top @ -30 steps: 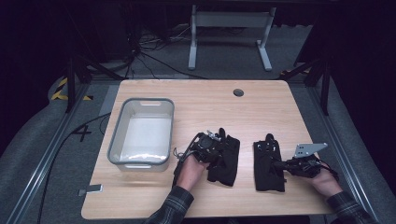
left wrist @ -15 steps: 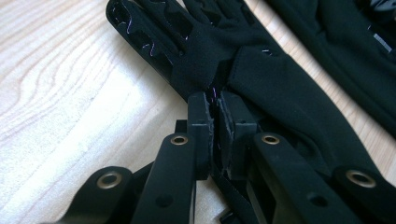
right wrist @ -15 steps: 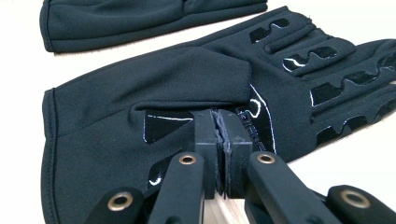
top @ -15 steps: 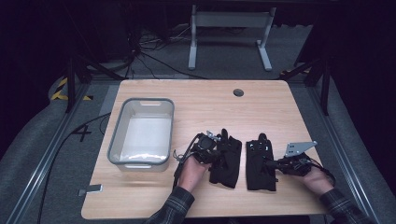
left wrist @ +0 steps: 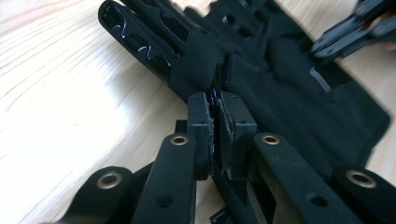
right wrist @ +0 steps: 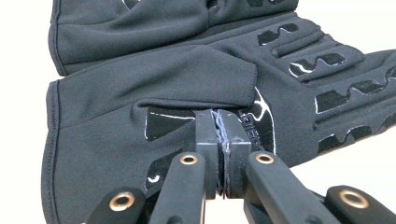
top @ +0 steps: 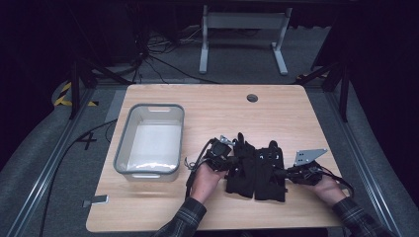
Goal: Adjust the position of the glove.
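Observation:
Two black gloves lie side by side, edges touching, on the wooden table (top: 207, 113), fingers pointing away from me. My left gripper (top: 229, 161) is shut on the left edge of the left glove (top: 243, 170); in the left gripper view its jaws (left wrist: 218, 101) pinch a fold of the black fabric (left wrist: 196, 65). From the right side, my right gripper (top: 285, 173) is shut on the right glove (top: 269, 174). In the right gripper view its jaws (right wrist: 218, 117) clamp a flap of that glove (right wrist: 116, 98), with the left glove (right wrist: 140, 23) just beyond.
An empty grey-rimmed plastic bin (top: 122, 154) stands left of the gloves, close to my left hand. A round cable hole (top: 252, 98) sits near the far edge. A small grey clip (top: 96, 200) lies at the front left. A desk frame (top: 242, 19) stands behind the table.
My right gripper has dragged the right glove leftward until it lies against the left glove. The left gripper and its glove have hardly moved.

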The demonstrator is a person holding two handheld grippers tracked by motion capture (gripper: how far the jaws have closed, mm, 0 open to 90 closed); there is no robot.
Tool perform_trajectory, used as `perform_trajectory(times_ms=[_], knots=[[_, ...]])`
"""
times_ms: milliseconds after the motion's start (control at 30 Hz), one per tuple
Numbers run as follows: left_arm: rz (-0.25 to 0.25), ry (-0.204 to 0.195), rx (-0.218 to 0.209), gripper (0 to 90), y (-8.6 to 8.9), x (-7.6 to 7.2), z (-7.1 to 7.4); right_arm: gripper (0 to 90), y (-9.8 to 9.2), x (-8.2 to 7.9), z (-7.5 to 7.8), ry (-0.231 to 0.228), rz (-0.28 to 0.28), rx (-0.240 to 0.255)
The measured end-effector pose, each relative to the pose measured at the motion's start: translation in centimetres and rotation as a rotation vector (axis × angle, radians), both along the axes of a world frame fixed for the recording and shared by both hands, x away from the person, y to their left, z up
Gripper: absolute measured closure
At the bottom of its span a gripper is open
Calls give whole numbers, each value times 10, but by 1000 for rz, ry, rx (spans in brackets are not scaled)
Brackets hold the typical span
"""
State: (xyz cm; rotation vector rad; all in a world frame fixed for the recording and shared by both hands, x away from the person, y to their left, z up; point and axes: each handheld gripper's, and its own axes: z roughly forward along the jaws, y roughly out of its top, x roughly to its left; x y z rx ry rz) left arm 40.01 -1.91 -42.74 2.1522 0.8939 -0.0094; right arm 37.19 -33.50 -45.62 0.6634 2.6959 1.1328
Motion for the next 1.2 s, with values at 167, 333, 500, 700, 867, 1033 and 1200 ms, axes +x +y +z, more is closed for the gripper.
perform_trajectory(times_ms=[167,333,500,700,867,1033,1200], knots=[[-18,-8,-43,832,-6,-1,9,888,3,1,0,-8,7,-5],[-36,-2,-75,832,-12,0,13,890,6,3,0,-9,16,-5],[-53,-17,-88,830,-20,0,19,891,8,4,-1,-10,24,0],[-88,-23,-106,821,-37,0,23,892,10,6,-1,-7,30,6],[-110,-33,-101,813,-47,0,24,892,10,6,-1,-7,32,7],[-138,-37,-95,809,-60,1,24,892,10,6,-1,-13,33,4],[-151,-35,-95,809,-68,2,22,889,-2,5,10,-45,2,33]])
